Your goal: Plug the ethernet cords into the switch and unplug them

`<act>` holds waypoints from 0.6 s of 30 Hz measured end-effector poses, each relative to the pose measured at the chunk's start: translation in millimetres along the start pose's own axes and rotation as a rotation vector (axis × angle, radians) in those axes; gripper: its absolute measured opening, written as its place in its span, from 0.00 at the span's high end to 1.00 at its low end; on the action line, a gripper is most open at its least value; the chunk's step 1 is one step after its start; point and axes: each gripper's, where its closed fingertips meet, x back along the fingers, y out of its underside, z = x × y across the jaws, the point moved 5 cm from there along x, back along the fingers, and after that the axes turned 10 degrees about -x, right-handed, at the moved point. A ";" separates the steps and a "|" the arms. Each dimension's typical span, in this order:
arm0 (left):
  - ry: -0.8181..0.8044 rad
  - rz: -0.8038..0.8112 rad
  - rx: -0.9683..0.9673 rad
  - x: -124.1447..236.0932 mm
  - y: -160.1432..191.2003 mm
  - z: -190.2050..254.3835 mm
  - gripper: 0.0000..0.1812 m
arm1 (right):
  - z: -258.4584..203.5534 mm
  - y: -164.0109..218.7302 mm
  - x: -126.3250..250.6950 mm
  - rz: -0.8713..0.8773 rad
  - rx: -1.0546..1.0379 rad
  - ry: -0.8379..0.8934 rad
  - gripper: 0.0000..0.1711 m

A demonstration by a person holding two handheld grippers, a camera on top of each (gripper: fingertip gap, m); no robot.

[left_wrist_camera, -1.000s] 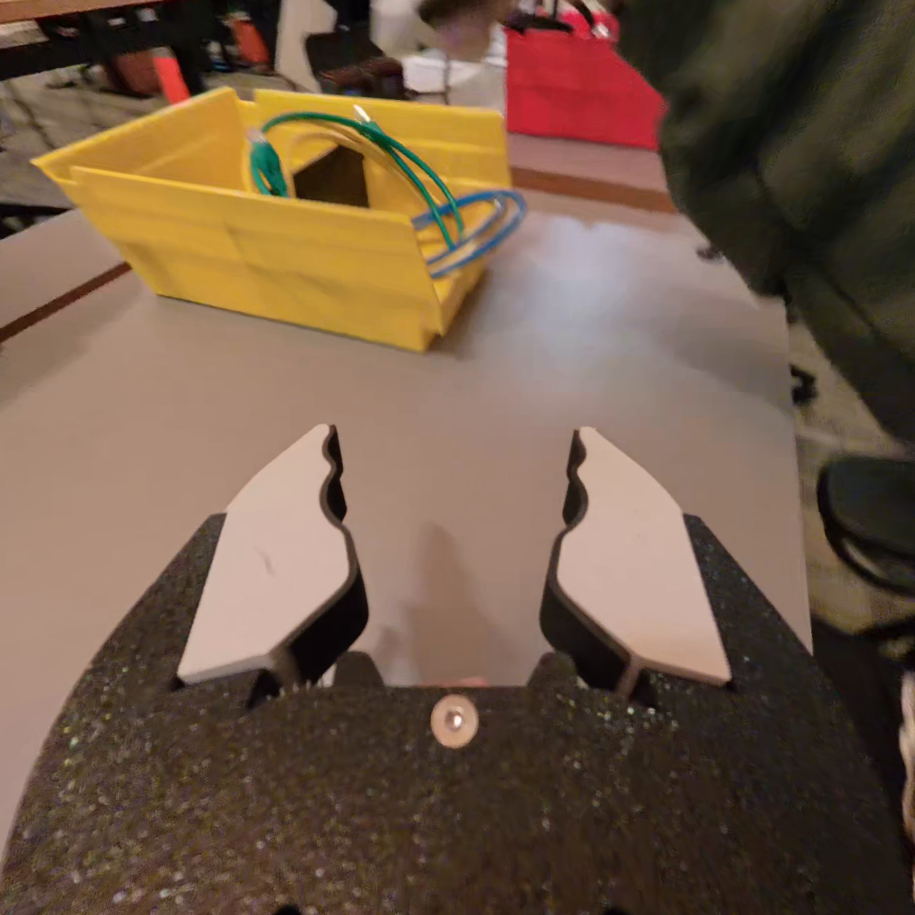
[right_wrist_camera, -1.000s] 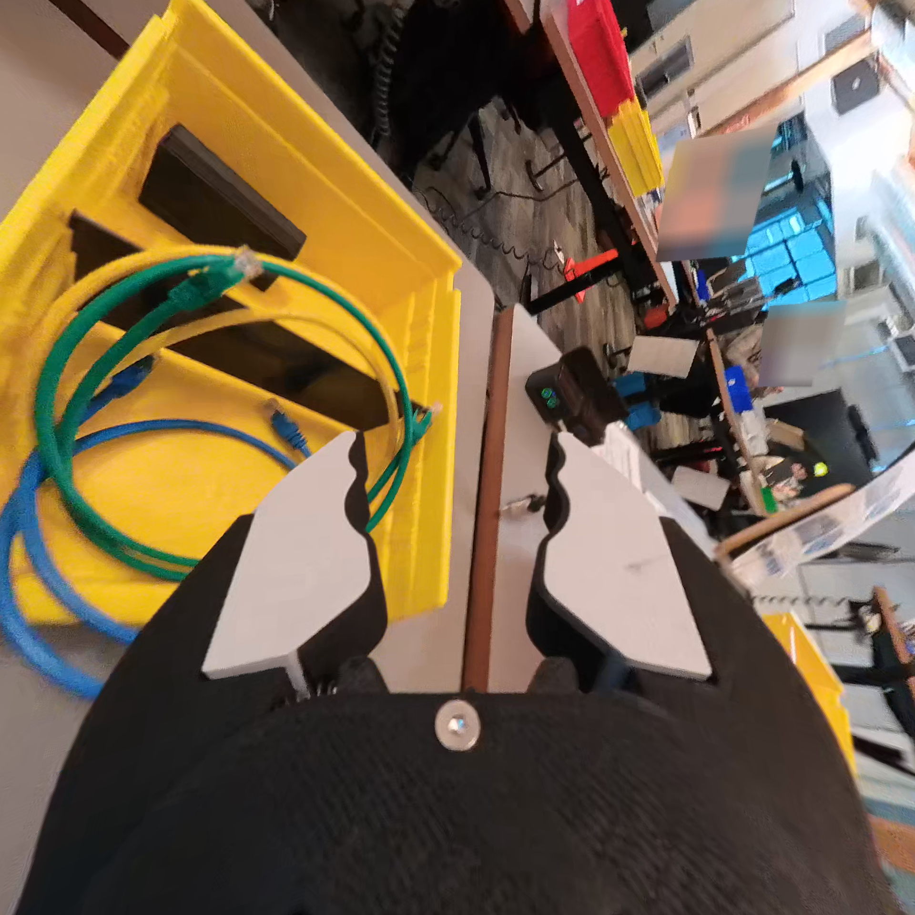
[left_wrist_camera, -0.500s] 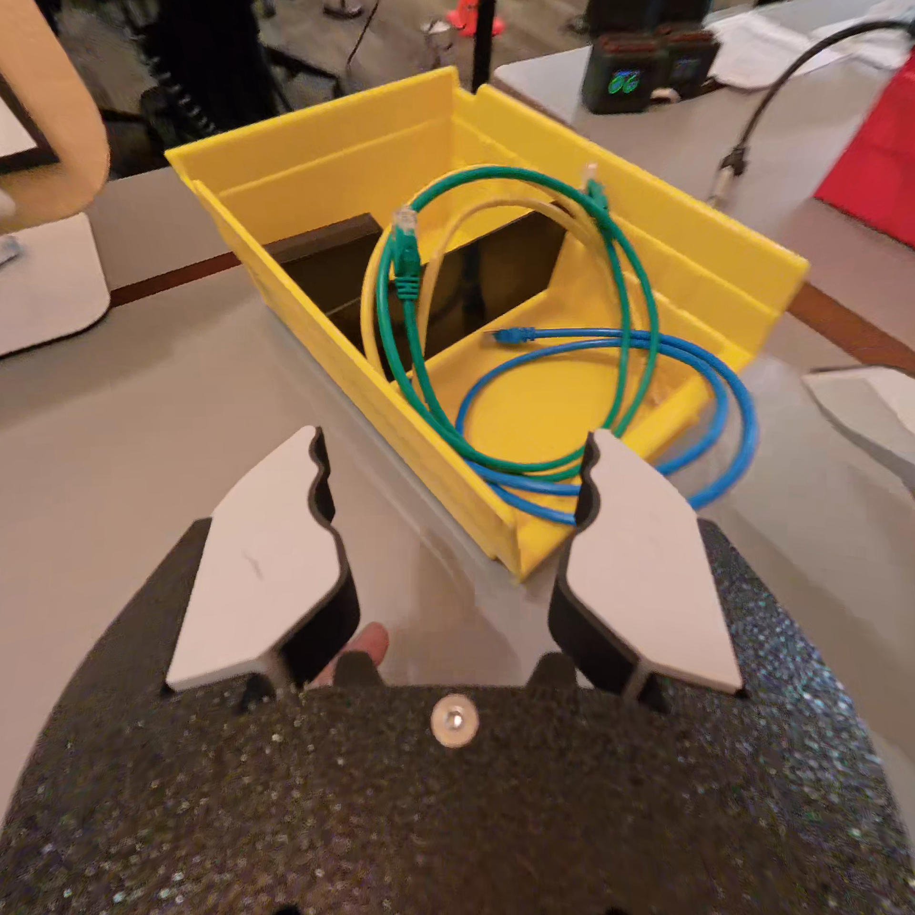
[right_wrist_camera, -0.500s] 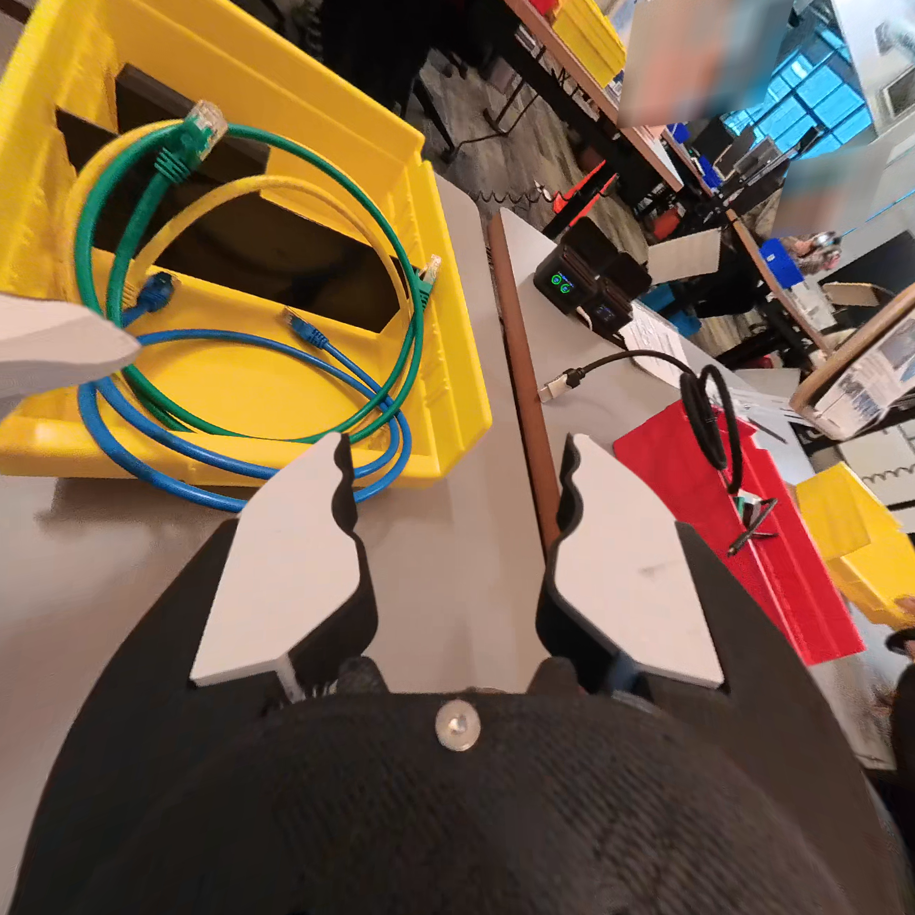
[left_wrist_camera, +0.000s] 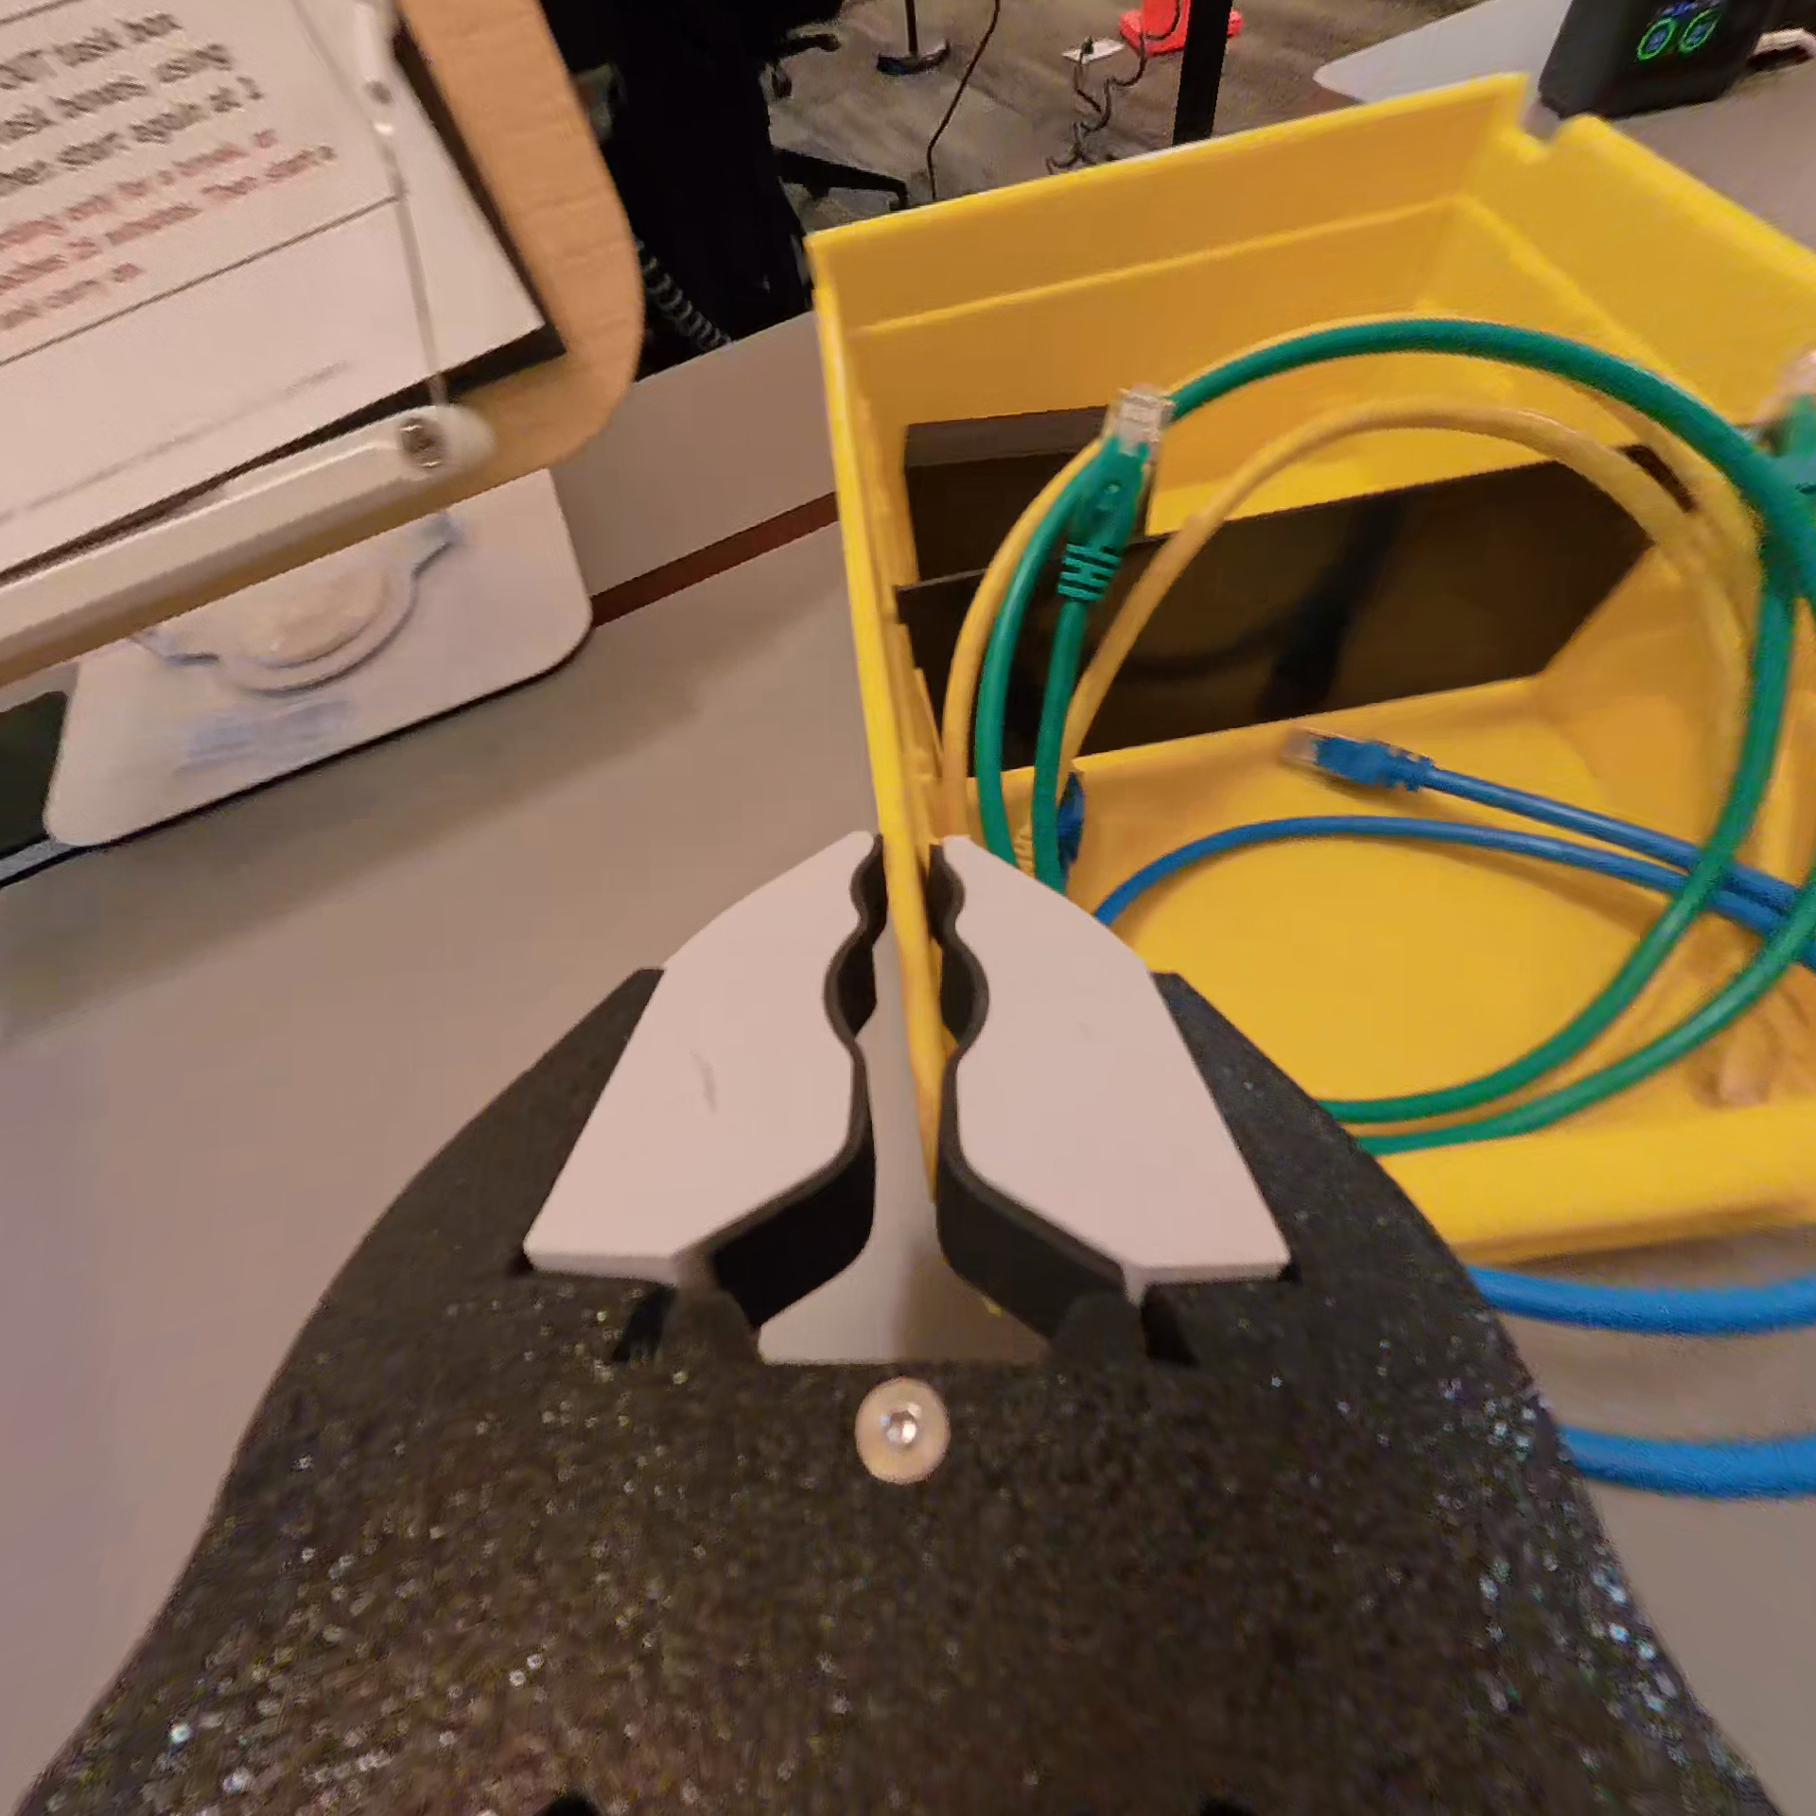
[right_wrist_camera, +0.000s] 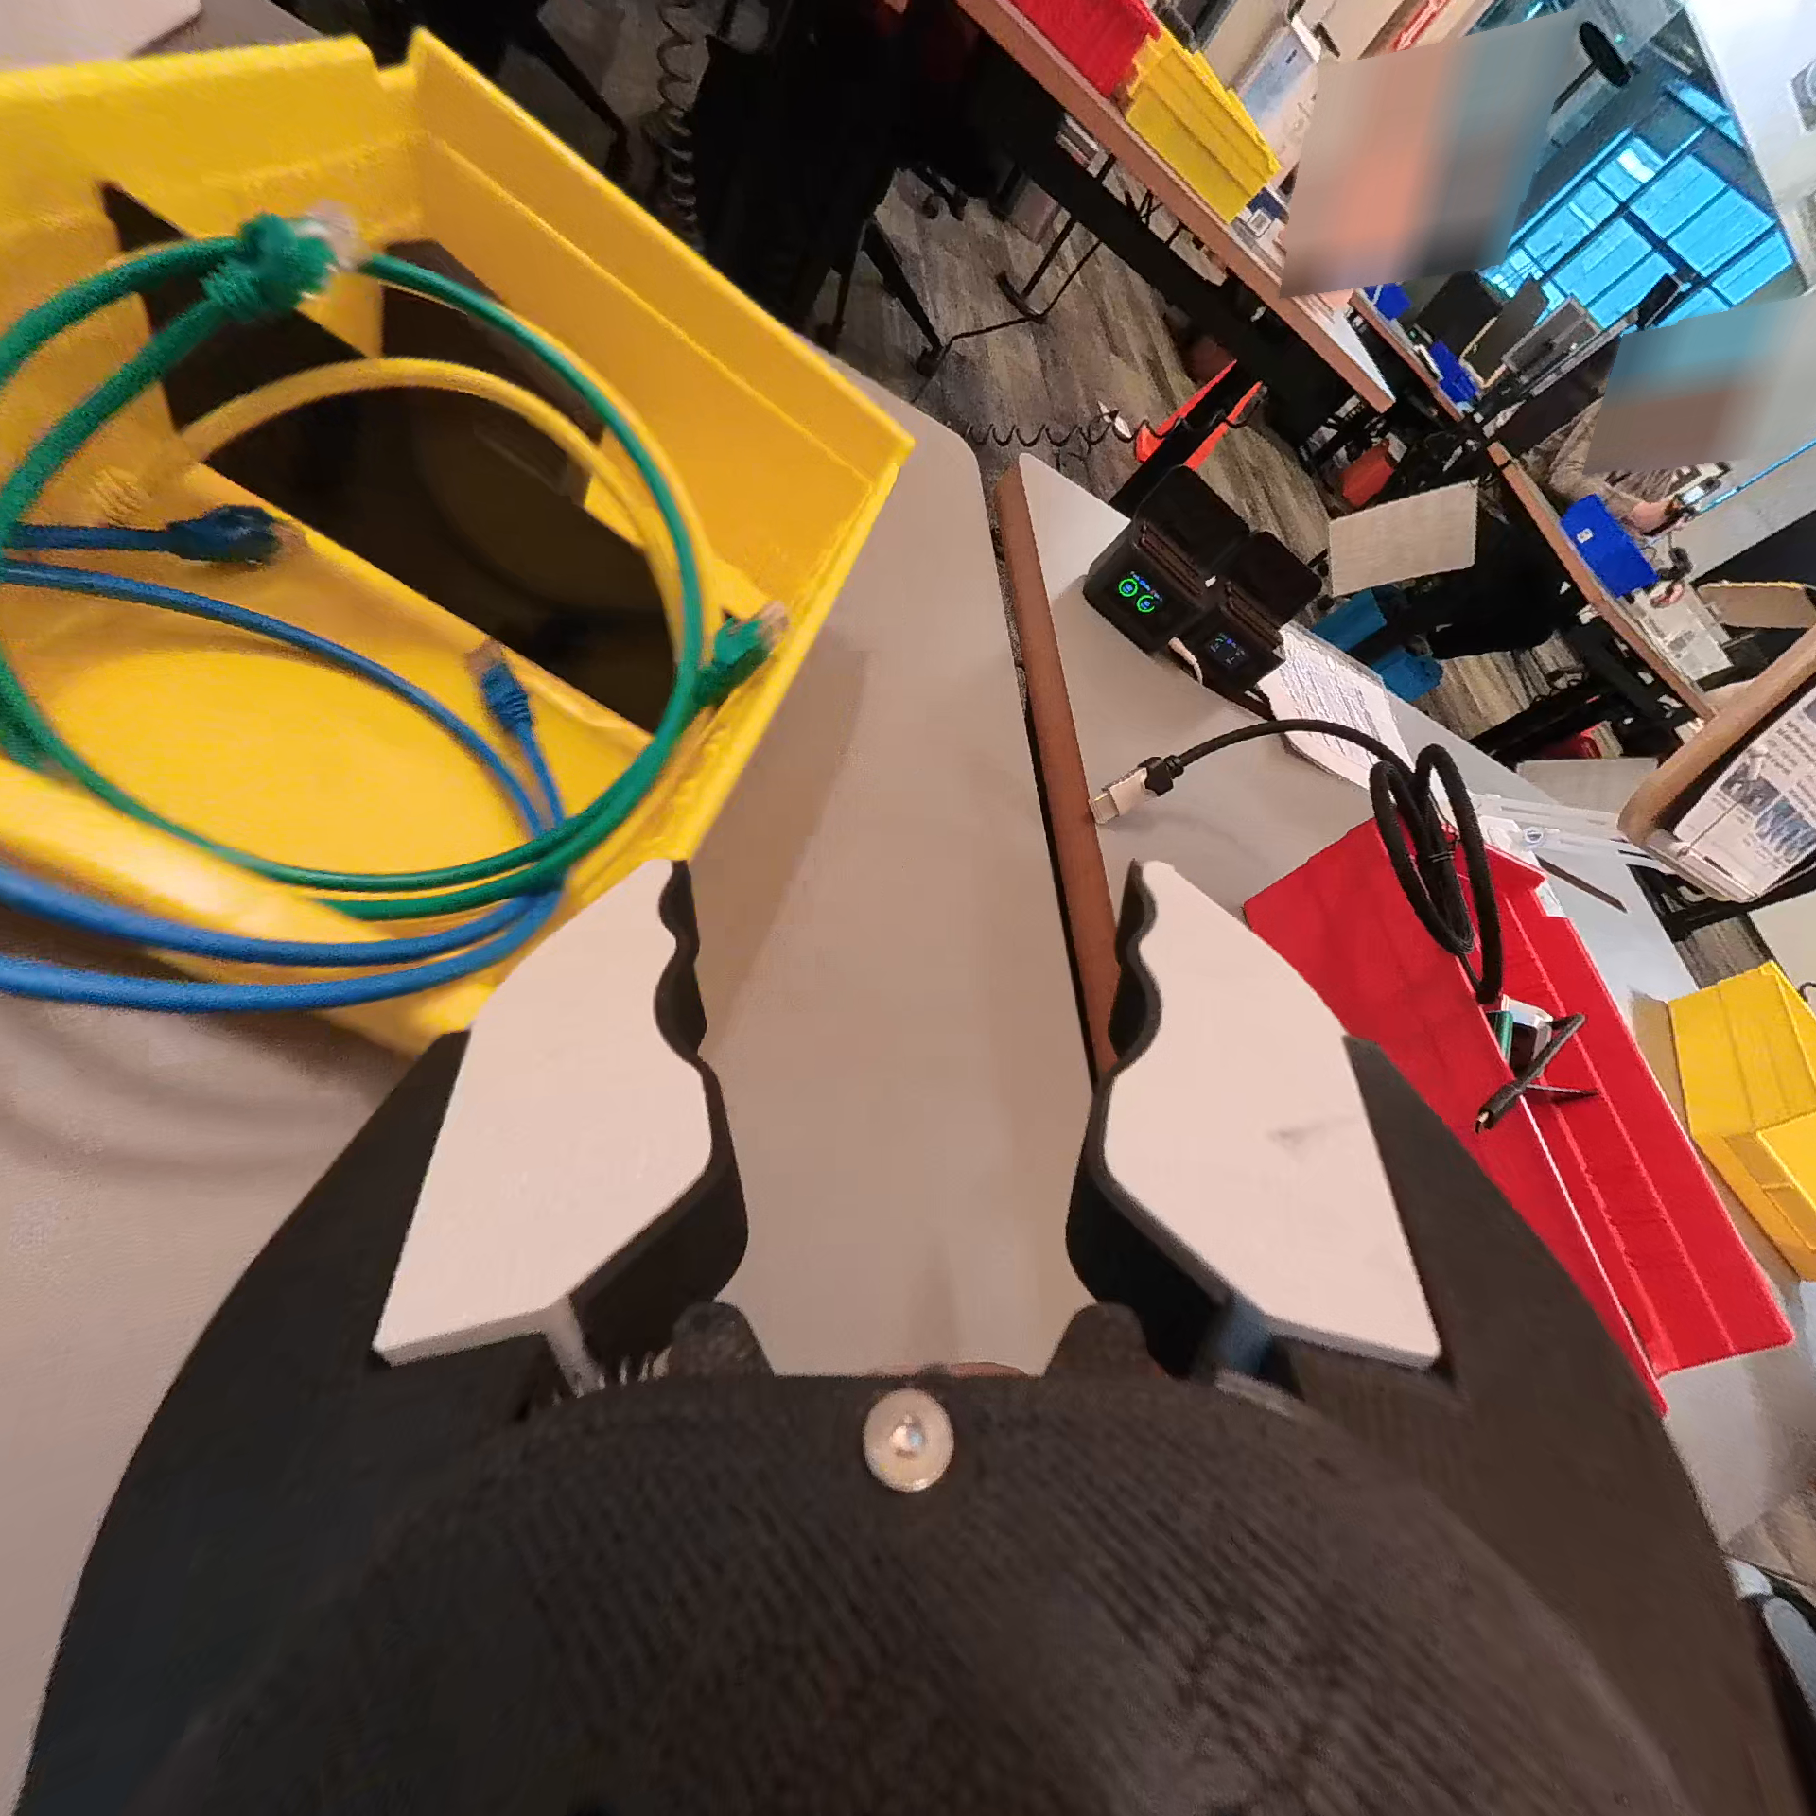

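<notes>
A yellow bin [left_wrist_camera: 1130, 285] stands on the grey table and holds a green ethernet cord [left_wrist_camera: 1081, 550], a yellow cord [left_wrist_camera: 1376, 423] and a blue cord [left_wrist_camera: 1425, 845] that hangs over its front. A dark flat thing [left_wrist_camera: 1327, 609] lies in its back compartment. My left gripper [left_wrist_camera: 906, 855] is closed on the bin's left wall, one finger on each side of it. My right gripper [right_wrist_camera: 904, 884] is open and empty above the table, just right of the bin [right_wrist_camera: 688, 373]. The green cord [right_wrist_camera: 678, 590] and the blue cord [right_wrist_camera: 295, 948] also show in that view.
A white stand with a paper sheet [left_wrist_camera: 295, 639] is left of the bin. Across a table seam [right_wrist_camera: 1056, 737] to the right are black chargers [right_wrist_camera: 1199, 599], a coiled black cable [right_wrist_camera: 1435, 865] and a red bin [right_wrist_camera: 1474, 1032].
My left gripper swung toward the bin, reached its left wall and closed on it. My right gripper drew back from over the bin to its right side and stayed open.
</notes>
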 end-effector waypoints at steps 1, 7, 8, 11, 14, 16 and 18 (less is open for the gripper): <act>0.018 0.005 -0.012 5.1 6.0 -9.2 0.96 | -0.7 -0.5 0.1 0.002 0.000 -0.003 0.52; 0.128 0.041 -0.107 64.4 53.8 -52.6 0.96 | -11.3 -5.8 1.3 0.014 -0.003 -0.048 0.52; 0.149 0.036 -0.113 78.4 64.0 -60.5 0.96 | -14.8 -8.0 2.7 0.024 -0.002 -0.062 0.52; 0.213 0.024 -0.150 128.0 100.3 -88.5 0.95 | -33.6 -20.0 10.9 0.081 -0.011 -0.156 0.52; 0.273 -0.011 -0.201 186.5 142.3 -120.8 0.95 | -68.7 -37.1 24.5 0.146 -0.035 -0.299 0.51; 0.297 -0.053 -0.219 228.2 171.8 -144.4 0.95 | -104.2 -51.2 37.2 0.192 -0.070 -0.424 0.51; 0.326 -0.105 -0.204 269.9 201.0 -168.0 0.96 | -149.2 -66.0 51.7 0.234 -0.098 -0.582 0.49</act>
